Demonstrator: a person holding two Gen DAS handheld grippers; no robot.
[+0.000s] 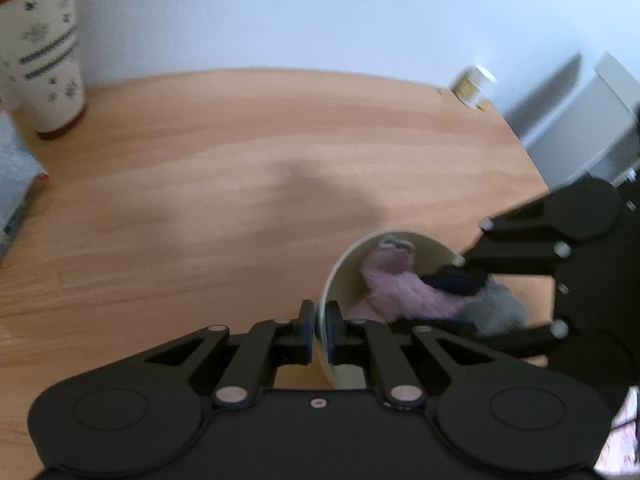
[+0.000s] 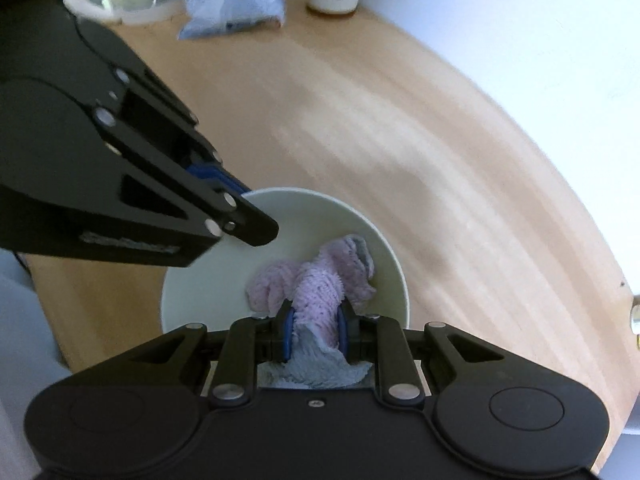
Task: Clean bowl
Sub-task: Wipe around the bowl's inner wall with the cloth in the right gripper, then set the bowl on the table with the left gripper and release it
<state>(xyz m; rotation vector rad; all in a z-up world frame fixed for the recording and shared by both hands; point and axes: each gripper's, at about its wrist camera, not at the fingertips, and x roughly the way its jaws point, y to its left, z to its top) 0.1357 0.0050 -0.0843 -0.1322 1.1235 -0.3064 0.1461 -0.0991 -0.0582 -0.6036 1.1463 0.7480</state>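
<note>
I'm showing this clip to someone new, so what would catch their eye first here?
Probably the fluffy pink and grey cloth, bunched inside the pale round bowl and pinched by the right gripper. Next, the left gripper, its fingers closed on the bowl's rim at the near edge of the wooden table. A patterned paper cup stands at the far left of the table.

A pale wooden desk (image 1: 224, 152) with a curved edge stands against a plain white wall (image 1: 320, 12). Soft light falls across it, and a blurred white piece of furniture (image 1: 592, 120), perhaps a cabinet, stands beside it.
</note>
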